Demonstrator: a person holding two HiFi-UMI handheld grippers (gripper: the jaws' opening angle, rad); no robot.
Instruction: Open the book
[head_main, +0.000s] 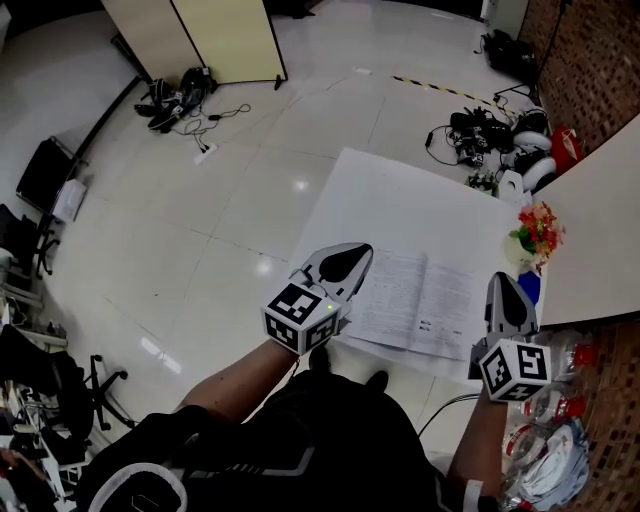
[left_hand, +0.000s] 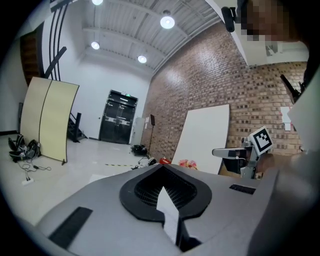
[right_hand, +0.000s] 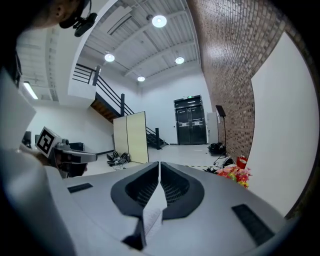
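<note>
The book (head_main: 415, 300) lies open on the white table (head_main: 400, 200), its printed pages facing up. My left gripper (head_main: 355, 255) hovers over the book's left page with its jaws shut and nothing between them; in the left gripper view the left gripper (left_hand: 161, 166) points level across the room. My right gripper (head_main: 503, 283) hangs above the book's right edge, also shut and holding nothing. In the right gripper view the tips of the right gripper (right_hand: 159, 163) meet, and a strip of printed page shows below through the slit. Neither gripper touches the book.
A pot of flowers (head_main: 538, 230) stands at the table's far right beside a leaning white board (head_main: 600, 240). Plastic bottles (head_main: 560, 400) lie at the lower right. Cables and gear (head_main: 490, 135) lie on the floor beyond the table, and a folding screen (head_main: 225, 40) stands farther back.
</note>
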